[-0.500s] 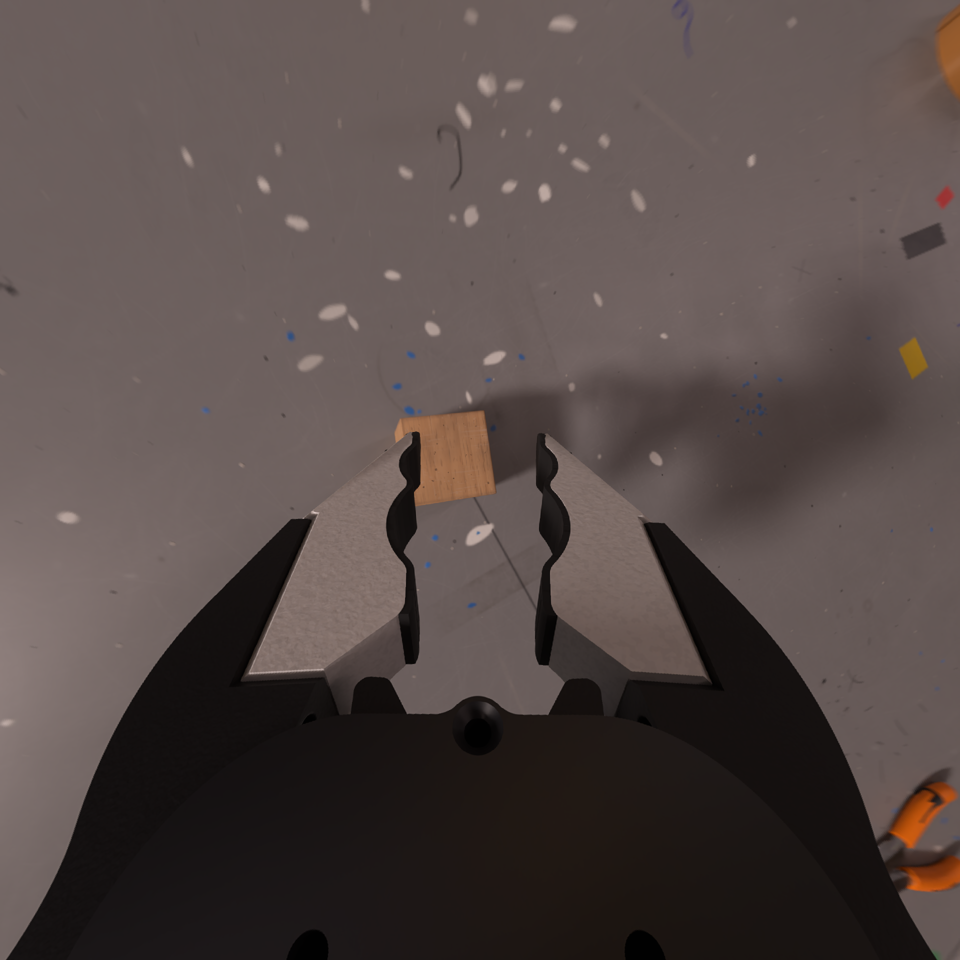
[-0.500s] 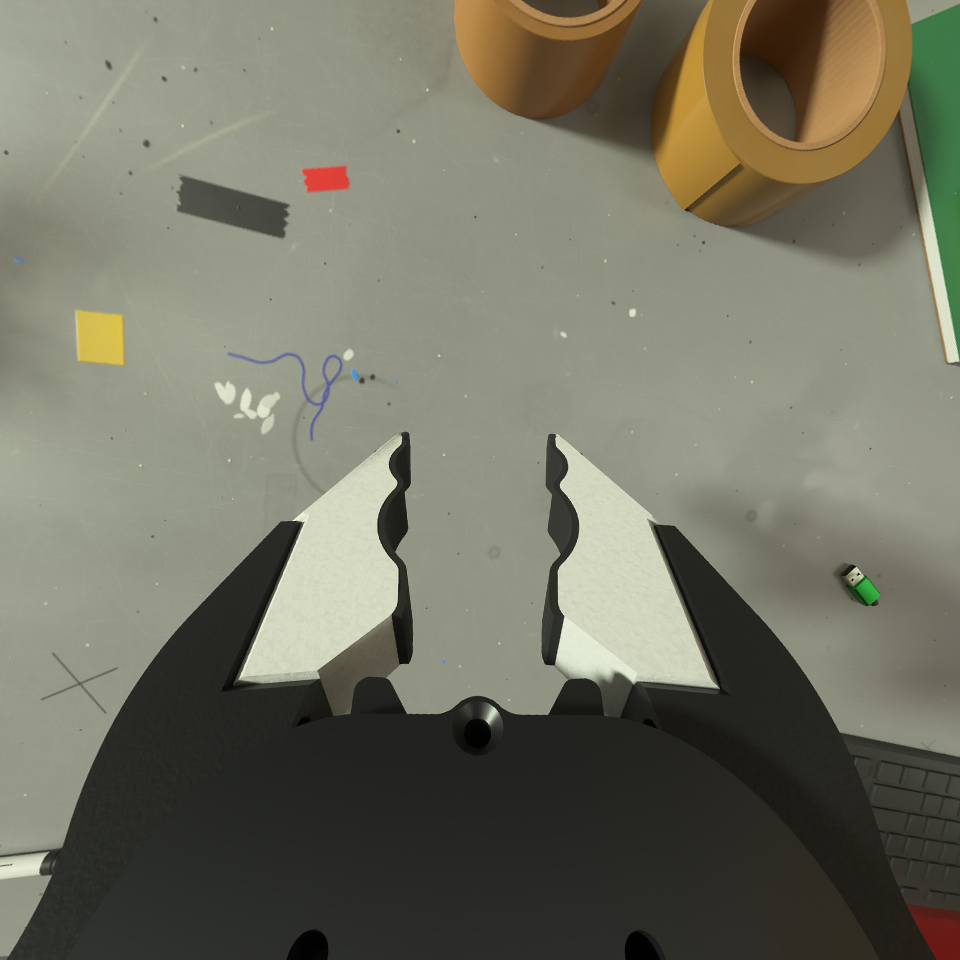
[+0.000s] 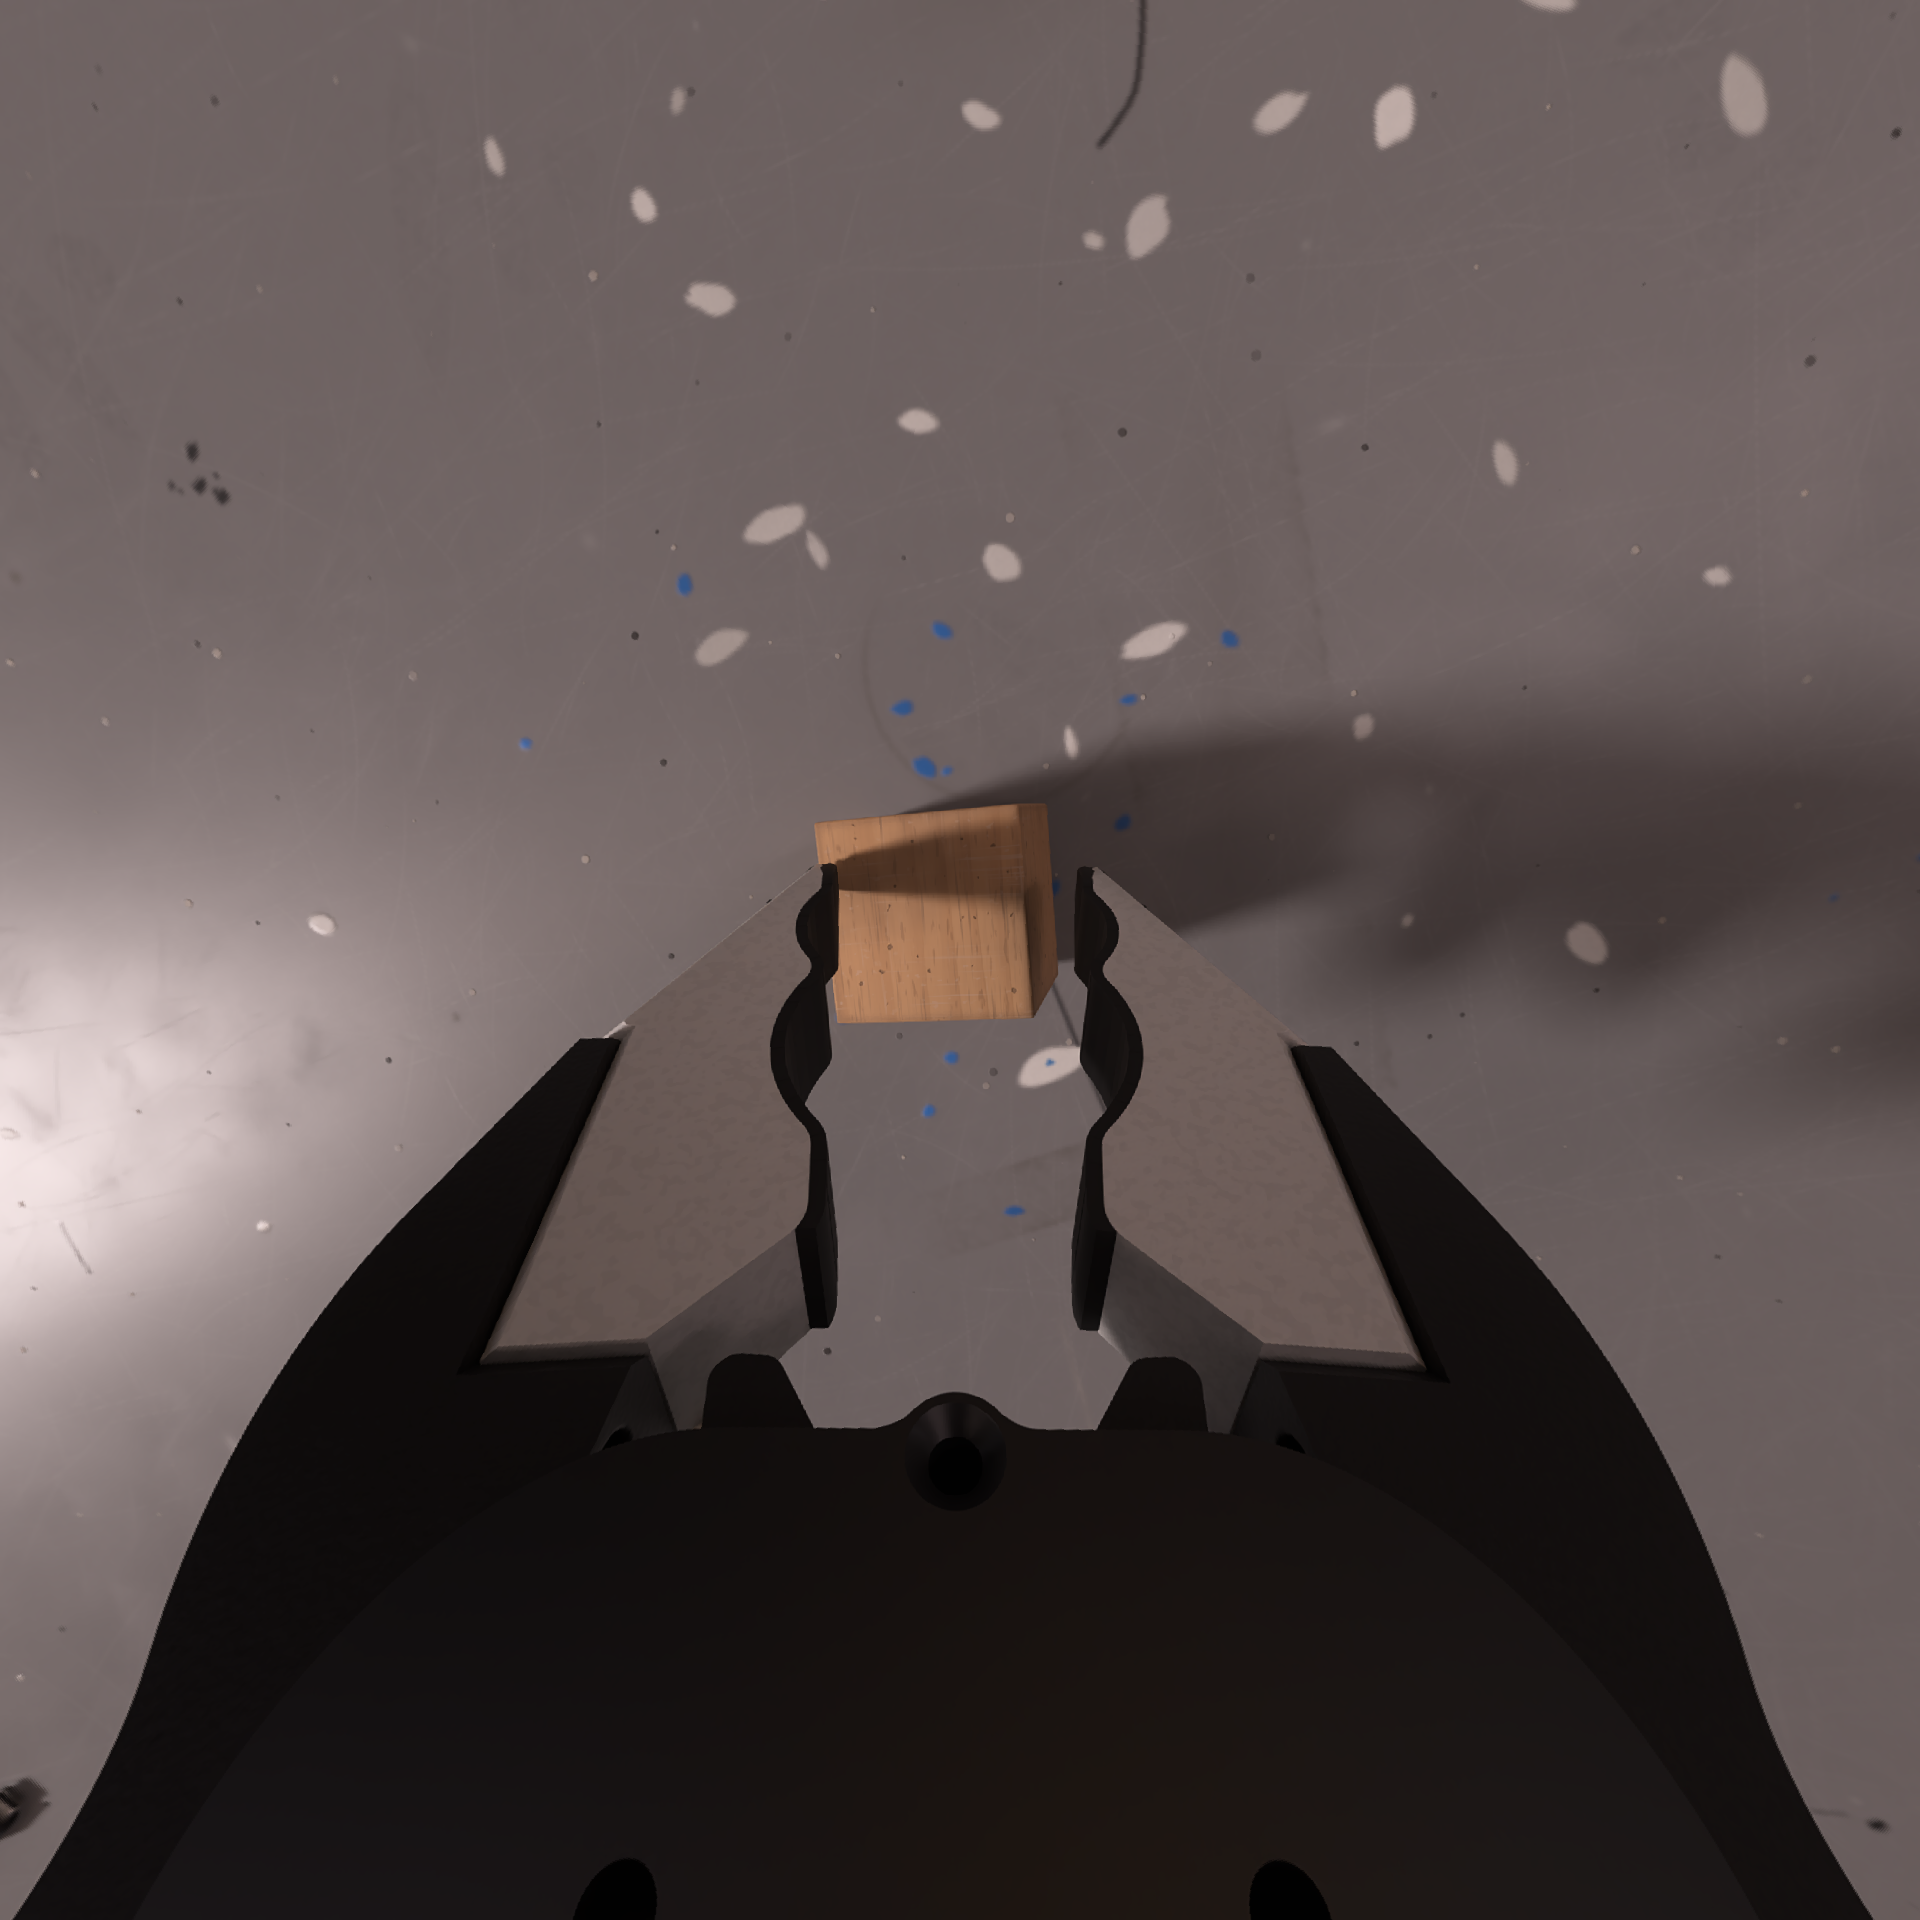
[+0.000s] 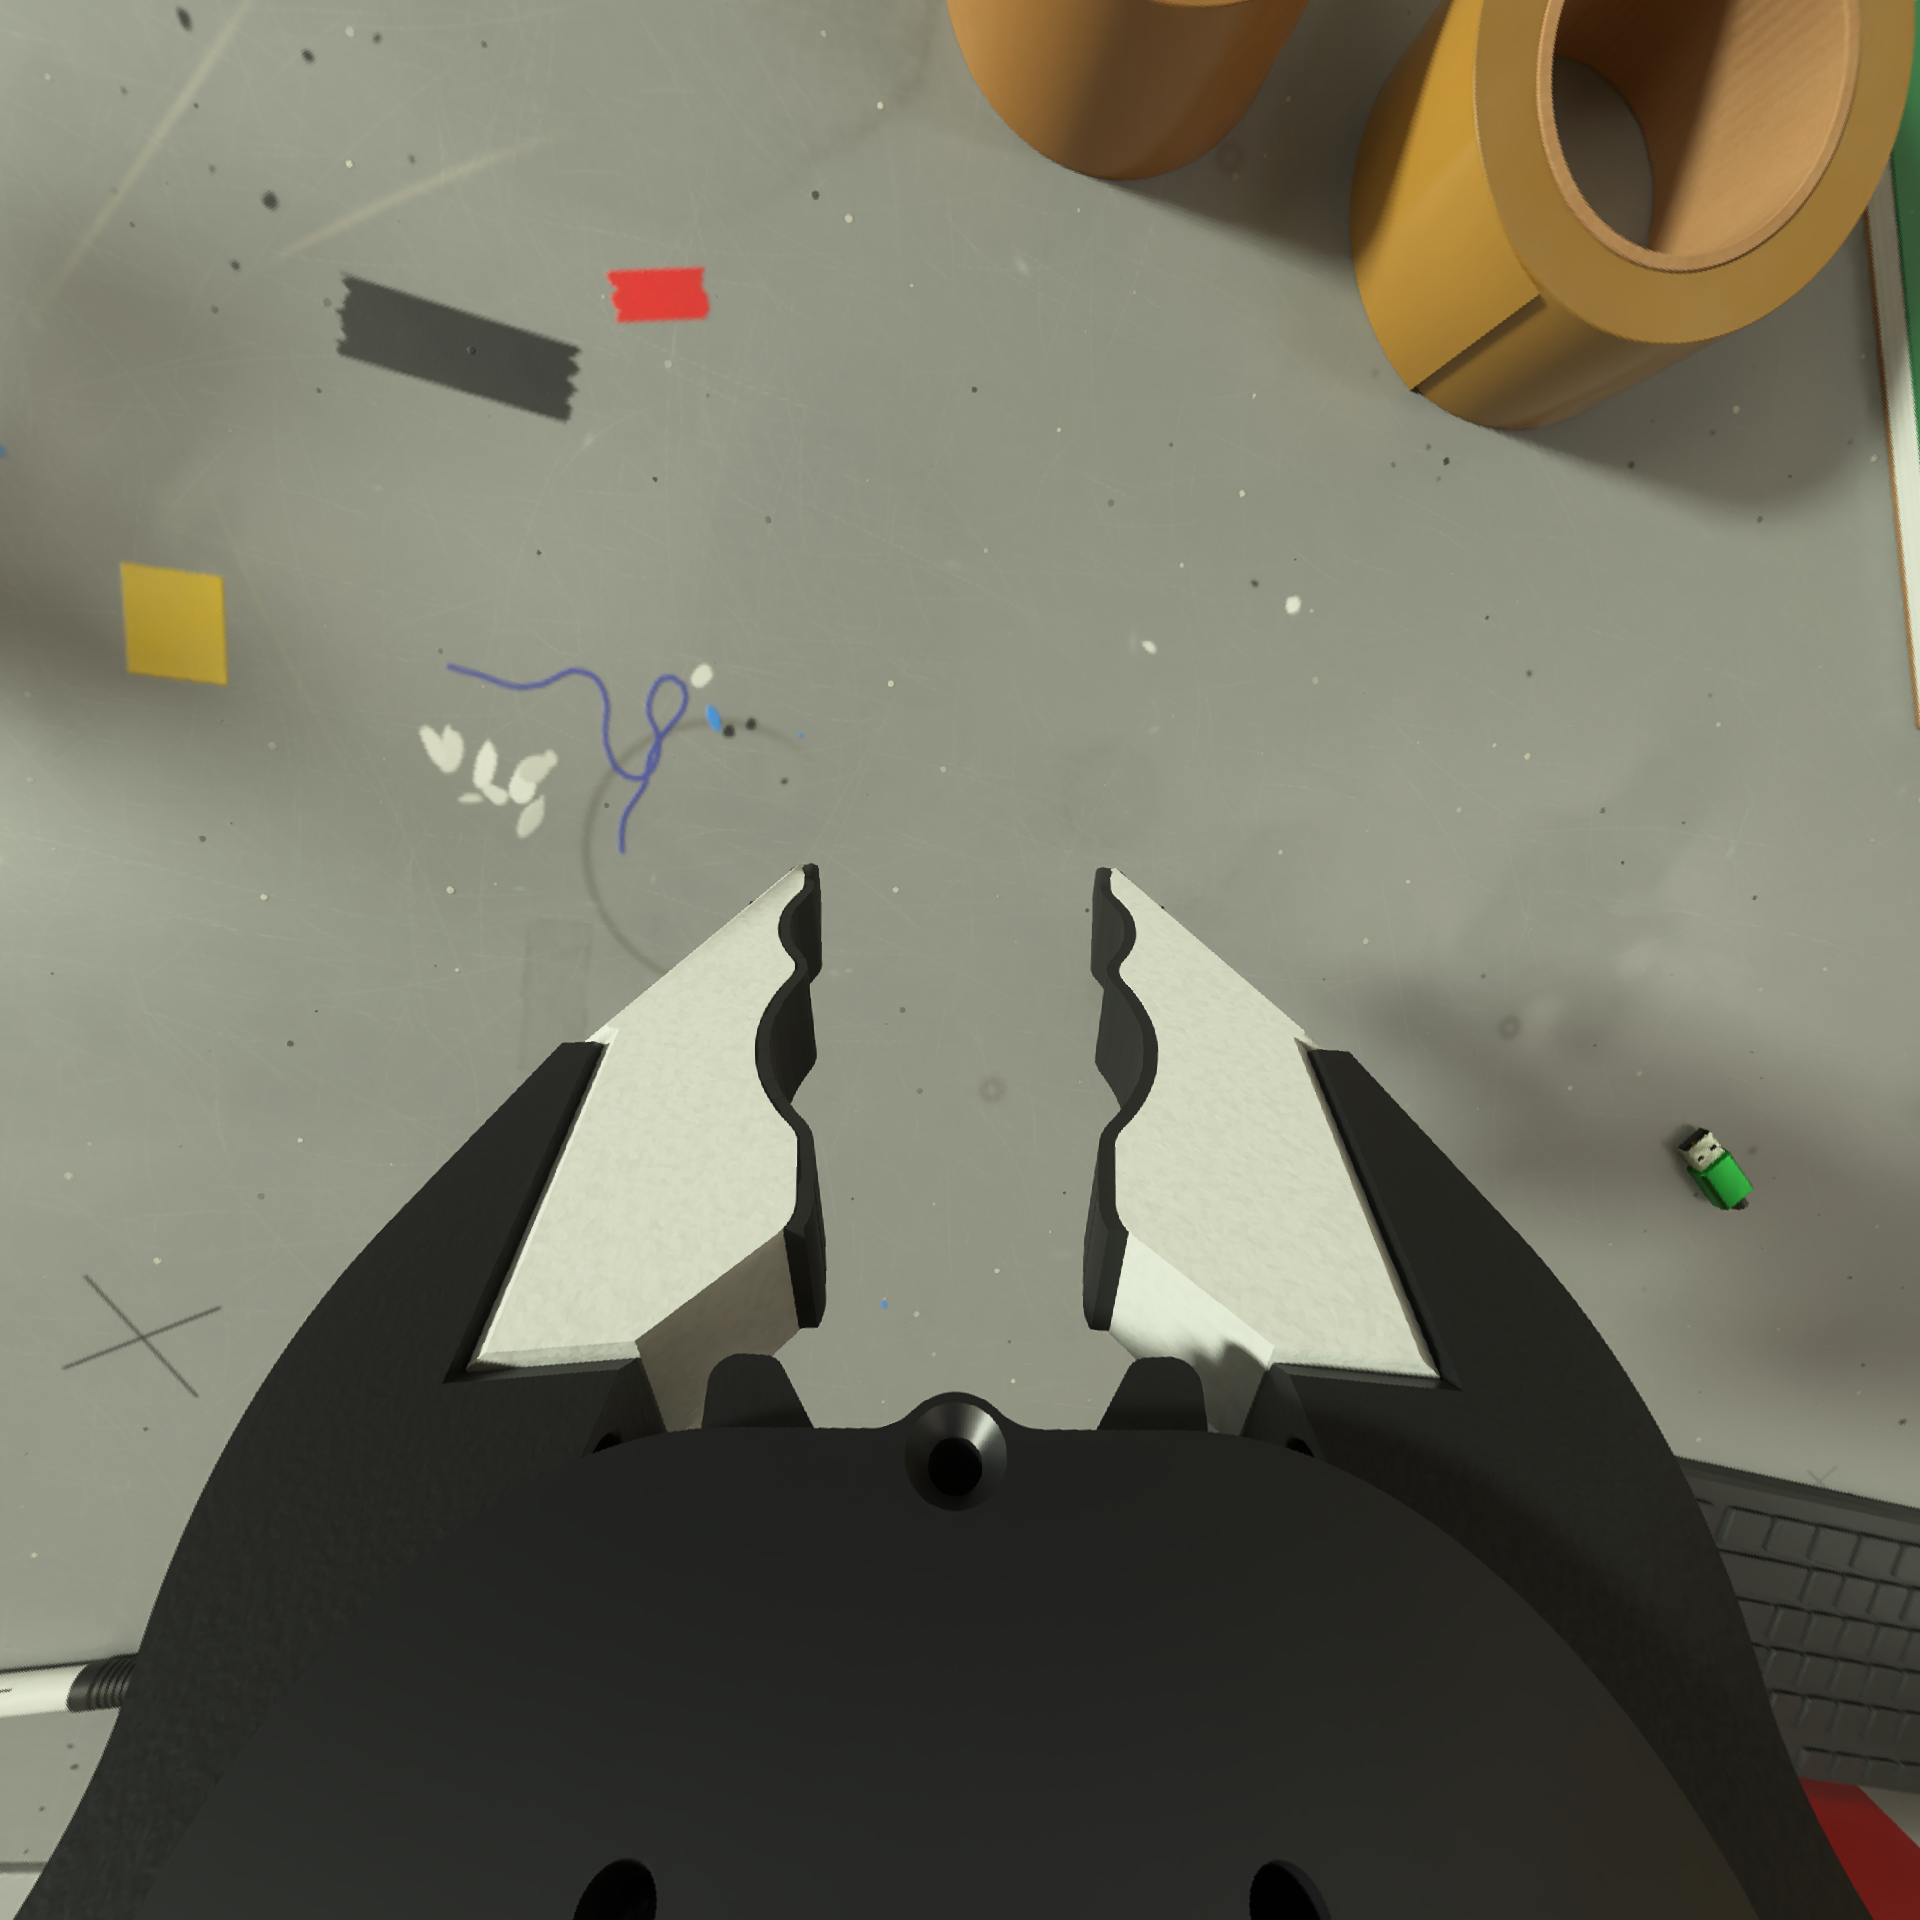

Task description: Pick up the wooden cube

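Observation:
The wooden cube is a small light-brown block on the grey speckled tabletop. In the left wrist view it sits between the tips of my left gripper. The jaws are open, the left fingertip is at the cube's left face, and a narrow gap shows between the cube and the right fingertip. My right gripper is open and empty above a bare patch of table. The cube does not show in the right wrist view.
Two brown tape rolls stand at the far right of the right wrist view, beside a green board edge. A green USB stick, a dark keyboard, a pen and tape scraps lie around.
My left gripper has come lower and forward: the cube, earlier just beyond and left of the fingertips, now sits between them and looks larger. The right gripper has hardly moved.

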### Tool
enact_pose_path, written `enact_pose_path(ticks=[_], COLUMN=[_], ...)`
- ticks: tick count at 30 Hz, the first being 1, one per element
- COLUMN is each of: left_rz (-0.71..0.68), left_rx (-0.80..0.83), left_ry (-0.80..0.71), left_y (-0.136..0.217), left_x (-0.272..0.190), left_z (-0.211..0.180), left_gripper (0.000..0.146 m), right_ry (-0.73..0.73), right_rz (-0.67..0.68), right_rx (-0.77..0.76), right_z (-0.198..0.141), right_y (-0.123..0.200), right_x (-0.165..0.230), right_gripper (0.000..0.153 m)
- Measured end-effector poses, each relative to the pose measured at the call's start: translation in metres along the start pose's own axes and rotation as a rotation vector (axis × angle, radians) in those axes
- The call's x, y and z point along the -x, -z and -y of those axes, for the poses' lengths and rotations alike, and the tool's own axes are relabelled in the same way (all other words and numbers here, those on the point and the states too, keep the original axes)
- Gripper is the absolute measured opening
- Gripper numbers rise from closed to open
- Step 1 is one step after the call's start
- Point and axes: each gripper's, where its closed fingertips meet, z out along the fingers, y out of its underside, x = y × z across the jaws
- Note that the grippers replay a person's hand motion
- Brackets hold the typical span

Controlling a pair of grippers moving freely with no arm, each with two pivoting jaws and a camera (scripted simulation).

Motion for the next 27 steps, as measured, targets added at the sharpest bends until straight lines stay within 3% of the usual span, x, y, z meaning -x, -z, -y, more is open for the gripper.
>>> enact_pose_path(ticks=[9, 13, 18, 24, 27], left_rz=[-0.045, -0.041, -0.09, -0.077, -0.121], left_rx=[0.03, 0.107, 0.153, 0.178, 0.146], left_ry=[0.07, 0.074, 0.082, 0.016, 0.02], left_y=[0.004, -0.003, -0.017, -0.013, 0.007], left_x=[0.004, 0.007, -0.003, -0.003, -0.004], left_z=[-0.003, -0.009, -0.019, -0.021, -0.016], left_gripper=[0.051, 0.071, 0.049, 0.047, 0.047], right_ry=[0.019, 0.031, 0.051, 0.07, 0.087], right_rz=[0.005, -0.001, -0.003, -0.009, -0.016], right_rx=[0.02, 0.039, 0.051, 0.067, 0.059], right_z=[-0.001, -0.003, -0.003, -0.003, -0.001], right_y=[-0.004, -0.008, -0.011, -0.014, -0.013], right_x=[0.004, 0.005, 0.008, 0.01, 0.012], right_gripper=[0.052, 0.052, 0.052, 0.052, 0.051])
